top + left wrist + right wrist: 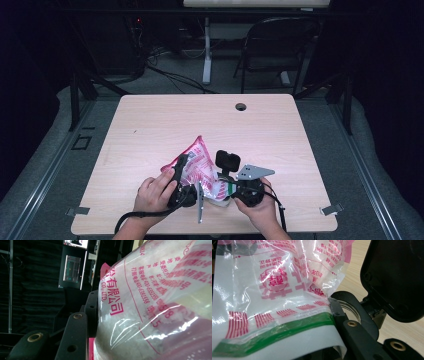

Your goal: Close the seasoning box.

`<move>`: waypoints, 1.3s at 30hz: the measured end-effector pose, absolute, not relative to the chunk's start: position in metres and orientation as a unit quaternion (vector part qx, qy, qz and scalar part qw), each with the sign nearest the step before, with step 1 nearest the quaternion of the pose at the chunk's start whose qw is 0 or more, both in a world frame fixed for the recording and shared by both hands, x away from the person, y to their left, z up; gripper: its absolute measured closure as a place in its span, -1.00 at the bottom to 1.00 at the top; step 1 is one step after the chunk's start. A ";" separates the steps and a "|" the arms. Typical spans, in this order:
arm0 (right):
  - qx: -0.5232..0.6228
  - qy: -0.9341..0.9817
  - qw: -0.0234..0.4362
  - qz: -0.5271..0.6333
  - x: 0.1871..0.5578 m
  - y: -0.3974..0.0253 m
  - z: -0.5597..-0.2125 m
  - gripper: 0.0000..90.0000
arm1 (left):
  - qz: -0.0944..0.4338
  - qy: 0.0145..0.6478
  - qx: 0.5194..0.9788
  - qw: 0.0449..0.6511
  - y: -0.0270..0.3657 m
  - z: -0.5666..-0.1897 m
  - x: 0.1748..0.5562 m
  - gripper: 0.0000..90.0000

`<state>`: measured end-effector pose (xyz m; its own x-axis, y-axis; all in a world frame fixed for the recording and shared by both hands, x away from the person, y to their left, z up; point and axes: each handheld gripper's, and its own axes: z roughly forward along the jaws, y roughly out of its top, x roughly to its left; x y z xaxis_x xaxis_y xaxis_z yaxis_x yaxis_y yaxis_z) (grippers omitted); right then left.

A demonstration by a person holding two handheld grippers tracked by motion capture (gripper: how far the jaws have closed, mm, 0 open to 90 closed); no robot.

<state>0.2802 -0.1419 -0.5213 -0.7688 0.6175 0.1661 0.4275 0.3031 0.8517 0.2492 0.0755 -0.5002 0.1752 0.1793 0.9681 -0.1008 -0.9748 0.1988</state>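
At the table's near edge, both grippers clamp a pink-printed plastic bag of white grains: left gripper, right gripper. It looks soft, slippery; pinch the seams.

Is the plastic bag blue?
No, the plastic bag is clear with pink-red printing and a green stripe along one edge, as the right gripper view shows.
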 end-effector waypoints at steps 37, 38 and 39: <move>0.329 0.800 0.095 0.493 0.281 -0.141 -0.523 1.00 | 0.643 0.024 0.757 0.116 0.069 -0.493 0.248 0.45; 0.329 0.800 0.095 0.493 0.281 -0.141 -0.523 1.00 | 0.643 0.024 0.756 0.117 0.069 -0.493 0.248 0.45; 0.329 0.799 0.094 0.494 0.281 -0.141 -0.523 1.00 | 0.643 0.024 0.756 0.117 0.069 -0.493 0.248 0.45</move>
